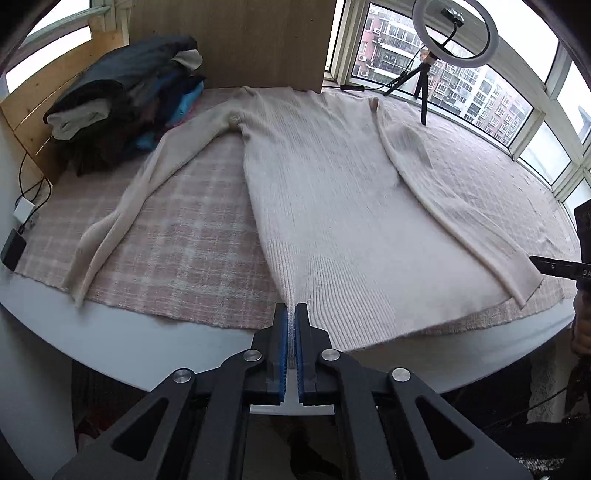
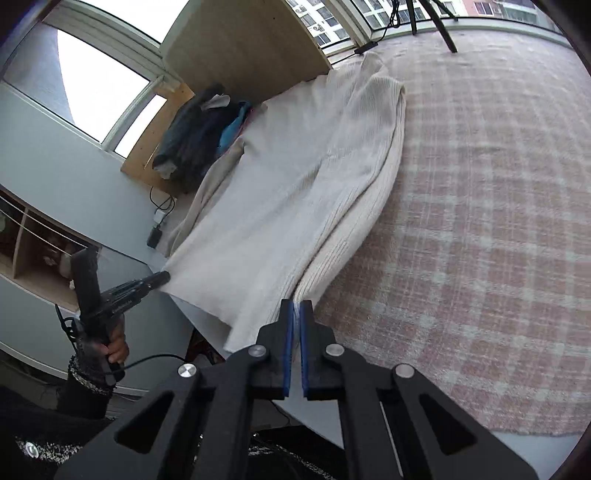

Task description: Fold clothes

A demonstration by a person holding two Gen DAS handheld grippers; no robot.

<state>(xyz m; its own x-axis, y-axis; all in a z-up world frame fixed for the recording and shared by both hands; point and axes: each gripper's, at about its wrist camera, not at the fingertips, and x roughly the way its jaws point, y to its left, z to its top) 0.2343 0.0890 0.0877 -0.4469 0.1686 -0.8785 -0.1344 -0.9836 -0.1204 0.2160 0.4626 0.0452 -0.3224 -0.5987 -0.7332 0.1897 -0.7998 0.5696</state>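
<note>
A cream ribbed sweater (image 1: 332,203) lies flat on a pink plaid blanket (image 1: 184,240), neck at the far end. One sleeve (image 1: 122,214) stretches out to the left; the other sleeve (image 1: 443,192) lies along the body's right edge. My left gripper (image 1: 291,312) is shut on the near hem, a fold of knit pinched between its blue pads. In the right wrist view my right gripper (image 2: 296,308) is shut on the sweater (image 2: 258,192) at its near right corner, ribbed fabric rising into the tips. The left gripper (image 2: 162,277) shows there at the hem's other corner.
A pile of dark and blue clothes (image 1: 125,99) sits at the back left, against a wooden board (image 1: 240,40). A ring light on a tripod (image 1: 456,33) stands by the windows at the back right. Cables and a power adapter (image 1: 14,243) lie at the left edge.
</note>
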